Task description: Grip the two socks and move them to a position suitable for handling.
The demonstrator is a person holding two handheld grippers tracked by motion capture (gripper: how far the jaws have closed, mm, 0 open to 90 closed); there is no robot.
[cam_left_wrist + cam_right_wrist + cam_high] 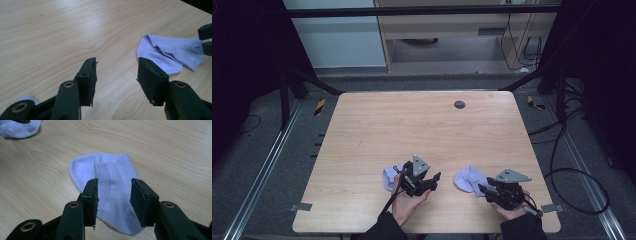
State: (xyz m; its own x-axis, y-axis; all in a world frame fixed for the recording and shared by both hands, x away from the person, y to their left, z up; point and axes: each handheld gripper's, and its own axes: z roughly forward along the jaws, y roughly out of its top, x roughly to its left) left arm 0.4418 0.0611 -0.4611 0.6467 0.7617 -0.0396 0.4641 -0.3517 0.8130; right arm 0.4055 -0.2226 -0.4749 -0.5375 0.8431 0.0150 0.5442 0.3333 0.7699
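Two pale lavender socks lie on the wooden table (412, 125) near its front edge. The left sock (388, 179) sits behind my left gripper (435, 181), and a corner of it peeks in at the lower left of the left gripper view (28, 98). My left gripper (117, 61) is open over bare wood and points toward the right sock (170, 55), where the right gripper (203, 41) comes in at the frame edge. My right gripper (483, 189) is low over the right sock (466, 179). In the right gripper view it (114, 182) is open, its jaws on either side of that sock (112, 202), pads not pressing it.
A small dark round disc (459, 104) sits in the tabletop near the far edge. Cables (572, 170) run over the floor to the right of the table. The left sock (20, 128) shows at the top left of the right gripper view.
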